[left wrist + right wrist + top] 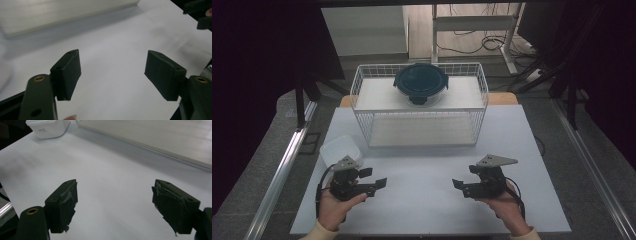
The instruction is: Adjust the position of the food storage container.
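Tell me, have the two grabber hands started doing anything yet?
Not really. Nothing looks done: the round lidded container sits on top of the wire rack, and the white tub rests on the table beside the left gripper. Nothing is in hand: the left gripper and the right gripper are open and hold nothing. All the handling is left.

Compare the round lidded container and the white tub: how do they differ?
The round container has a dark teal lid; the white tub is pale all over. The round container sits on the wire rack's top shelf; the white tub sits on the table, beside the left tool. One is round, the other squarish. Neither is held.
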Tool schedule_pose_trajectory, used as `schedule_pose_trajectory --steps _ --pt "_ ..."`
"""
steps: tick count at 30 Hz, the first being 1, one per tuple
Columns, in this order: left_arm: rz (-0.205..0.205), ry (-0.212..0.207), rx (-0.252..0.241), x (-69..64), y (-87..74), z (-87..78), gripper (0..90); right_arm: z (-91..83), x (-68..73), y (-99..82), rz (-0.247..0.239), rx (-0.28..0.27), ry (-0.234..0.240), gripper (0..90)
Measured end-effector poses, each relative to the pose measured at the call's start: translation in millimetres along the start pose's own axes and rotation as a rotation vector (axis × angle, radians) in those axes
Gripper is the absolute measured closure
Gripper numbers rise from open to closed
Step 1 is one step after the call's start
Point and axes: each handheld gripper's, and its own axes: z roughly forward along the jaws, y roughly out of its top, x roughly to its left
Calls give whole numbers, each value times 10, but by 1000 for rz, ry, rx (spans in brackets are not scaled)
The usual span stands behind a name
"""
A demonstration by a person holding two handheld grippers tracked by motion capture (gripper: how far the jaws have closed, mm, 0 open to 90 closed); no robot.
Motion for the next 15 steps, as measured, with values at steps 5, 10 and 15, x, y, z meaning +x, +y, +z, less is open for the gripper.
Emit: schedule_pose_trajectory --steps 5,10,15 --pt "-16 54 -60 198 173 -360 349 -15 -8 -2 -6 -3 3 205" --pt "-47 94 -70 494 357 -538 398 -34 -54 -1 4 -7 -3 205" --pt "-102 148 -48 926 483 -505 408 -40 -92 -6 21 -5 -13 207"
